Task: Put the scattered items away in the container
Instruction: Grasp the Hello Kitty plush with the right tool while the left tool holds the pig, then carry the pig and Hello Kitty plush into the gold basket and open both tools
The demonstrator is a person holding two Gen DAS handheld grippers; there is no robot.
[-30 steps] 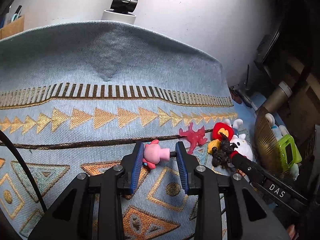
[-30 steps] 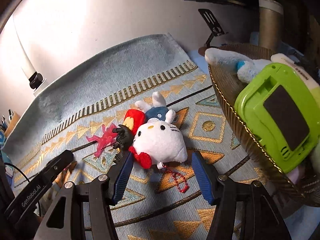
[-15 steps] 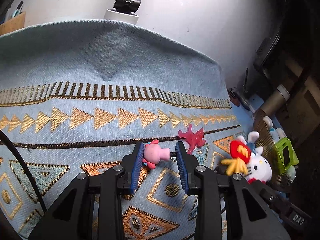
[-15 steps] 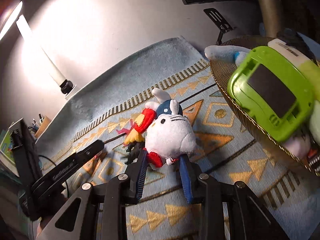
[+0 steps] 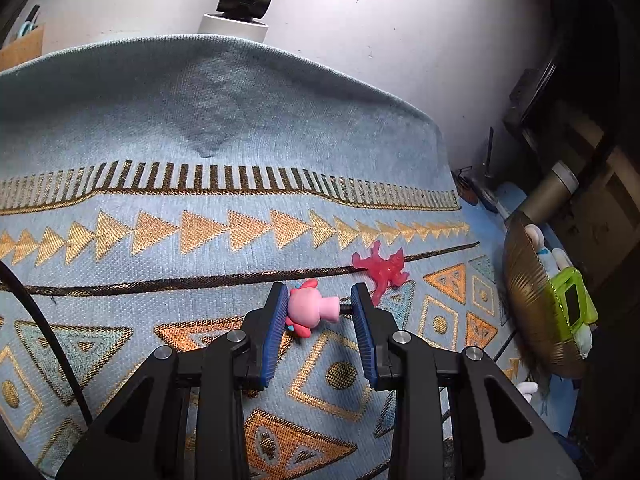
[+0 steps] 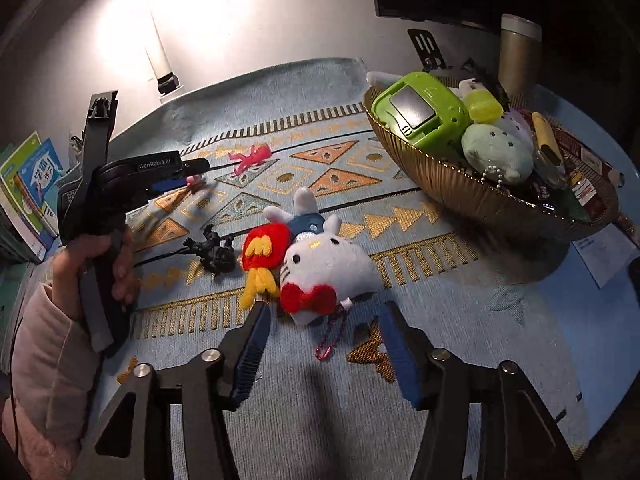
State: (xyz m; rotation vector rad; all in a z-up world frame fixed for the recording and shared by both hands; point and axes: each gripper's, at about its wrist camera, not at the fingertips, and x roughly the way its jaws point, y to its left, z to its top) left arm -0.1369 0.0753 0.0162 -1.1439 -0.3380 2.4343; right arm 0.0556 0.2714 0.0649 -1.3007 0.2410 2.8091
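While the left gripper (image 5: 320,308) is clamped on a small pink figurine (image 5: 310,311), its blue pads pressing head and base just above the patterned blue cloth (image 5: 200,120), the right gripper (image 6: 324,354) is opening, with nothing between its jaws. Just beyond its fingertips, at twelve o'clock, a white cat plush (image 6: 326,270) with a red bow lies on the cloth, its red cord trailing back toward the gap. A red-and-yellow plush (image 6: 264,256) touches the cat at nine o'clock, and a black figurine (image 6: 214,254) lies farther out the same way.

Only the right wrist view shows these three toys, a hand (image 6: 100,260) in a pale pink sleeve on the left tool's handle, and the fill of the gold ribbed bowl (image 6: 480,196) at two o'clock: a green handheld device (image 6: 424,112), a pale green plush (image 6: 496,152) and other small things. From the left wrist view the bowl appears edge-on at three o'clock. A translucent red figure (image 5: 382,270) on the cloth appears in both views.

The left tool's body reads "GenRobot.AI". Booklets (image 6: 32,184) at nine o'clock carry print too small to read.
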